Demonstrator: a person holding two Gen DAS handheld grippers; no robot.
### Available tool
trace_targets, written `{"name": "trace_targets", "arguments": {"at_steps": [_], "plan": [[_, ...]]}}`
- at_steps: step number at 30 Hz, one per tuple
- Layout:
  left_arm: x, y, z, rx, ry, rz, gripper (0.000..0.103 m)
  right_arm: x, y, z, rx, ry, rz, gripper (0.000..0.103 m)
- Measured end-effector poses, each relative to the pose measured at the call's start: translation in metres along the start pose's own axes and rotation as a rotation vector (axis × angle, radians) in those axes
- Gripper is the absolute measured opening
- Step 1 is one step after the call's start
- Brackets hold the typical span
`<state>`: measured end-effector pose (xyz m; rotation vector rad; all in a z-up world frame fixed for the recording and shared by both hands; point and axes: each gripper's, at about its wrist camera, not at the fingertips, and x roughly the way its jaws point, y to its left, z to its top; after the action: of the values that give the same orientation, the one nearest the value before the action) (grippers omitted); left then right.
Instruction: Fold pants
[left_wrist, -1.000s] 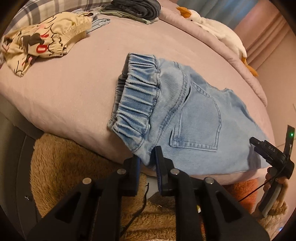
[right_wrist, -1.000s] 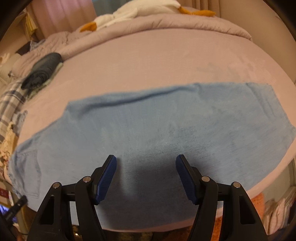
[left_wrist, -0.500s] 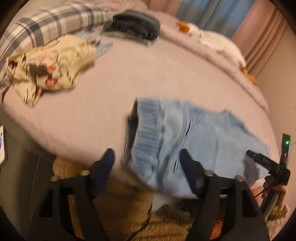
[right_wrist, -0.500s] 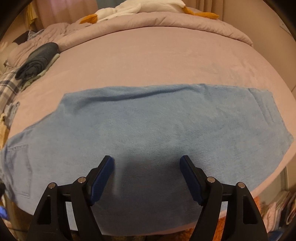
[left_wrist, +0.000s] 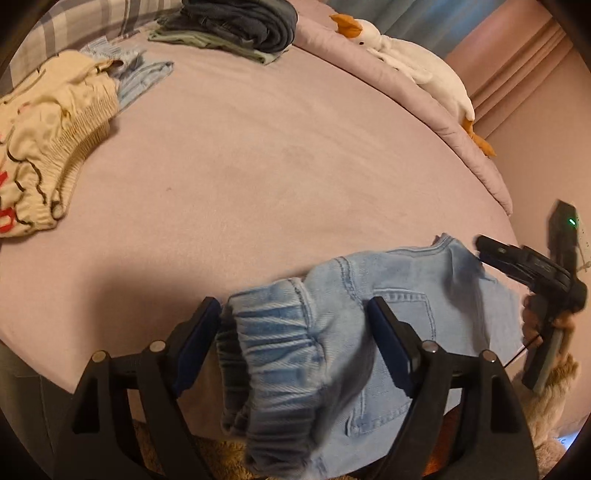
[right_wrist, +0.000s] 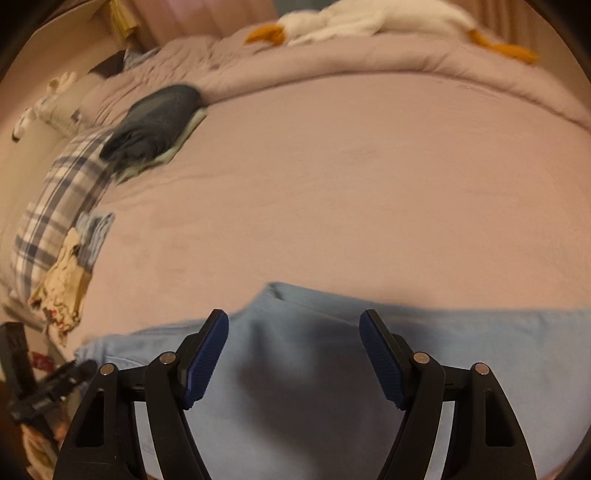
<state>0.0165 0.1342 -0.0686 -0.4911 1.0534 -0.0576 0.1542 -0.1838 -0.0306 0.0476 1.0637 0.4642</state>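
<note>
Light-blue pants (left_wrist: 391, 295) lie along the near edge of the bed (left_wrist: 277, 166), elastic waistband (left_wrist: 273, 354) end sagging over that edge toward the rug below. Left gripper (left_wrist: 295, 343) is spread wide, waistband sitting between the jaws but not pinched. Right gripper (right_wrist: 293, 354) is also spread, hovering over the leg section, holding nothing; contact with the fabric can't be confirmed.

Judgement: no fold made yet, both grippers need a fresh grab.

Risks:
- Waistband overhangs the edge with nothing holding it, so the weight could drag the pants off the bed.
- Bunched elastic is thick; a shallow pinch may catch one layer only and skew the fold.
- Closing low could also grab the bedsheet.

Cream printed garment (left_wrist: 48, 155) at the left edge and dark folded stack (left_wrist: 240, 22) at the far edge are well apart from the pants.
</note>
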Motion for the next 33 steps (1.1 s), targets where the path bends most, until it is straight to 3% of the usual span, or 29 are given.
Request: {"name": "trace_targets", "arguments": {"at_steps": [2,4,7,8,10,14,16,19,24,29,33], "plan": [[0.0,0.003,-0.003,-0.012,-0.01,-0.002,0.075,0.016,0.01,-0.002,-0.04,0.04,-0.012,0.075],[-0.003,0.003,-0.007,-0.016,-0.025,-0.004,0.074,0.037,0.022,-0.002,-0.098,0.066,-0.082,0.075],[-0.006,0.001,-0.013,-0.039,-0.06,0.011,0.071,0.058,0.03,-0.007,-0.127,0.049,-0.146,0.075],[-0.008,-0.002,-0.015,-0.037,-0.071,0.023,0.068,0.06,0.035,-0.009,-0.146,0.032,-0.161,0.071],[-0.01,-0.008,-0.016,-0.016,-0.091,0.047,0.064,0.058,0.045,-0.016,-0.19,-0.003,-0.171,0.026],[-0.016,-0.01,-0.009,0.006,-0.095,0.058,0.051,0.05,0.051,-0.022,-0.16,-0.05,-0.142,0.015],[-0.025,-0.009,-0.006,0.0,-0.105,0.051,0.049,0.035,0.054,-0.022,-0.133,-0.114,-0.095,0.009],[-0.032,-0.011,-0.005,0.006,-0.123,0.054,0.048,0.009,0.056,-0.019,-0.124,-0.195,-0.019,0.009],[-0.038,-0.011,-0.001,-0.014,-0.145,0.053,0.048,0.022,0.056,-0.014,-0.109,-0.153,-0.015,0.009],[-0.034,-0.009,0.001,0.008,-0.158,0.124,0.049,0.024,0.052,-0.009,-0.081,-0.149,0.015,0.009],[-0.009,-0.002,-0.003,0.011,-0.124,0.182,0.056,0.054,0.047,-0.008,-0.121,-0.053,-0.077,0.009]]}}
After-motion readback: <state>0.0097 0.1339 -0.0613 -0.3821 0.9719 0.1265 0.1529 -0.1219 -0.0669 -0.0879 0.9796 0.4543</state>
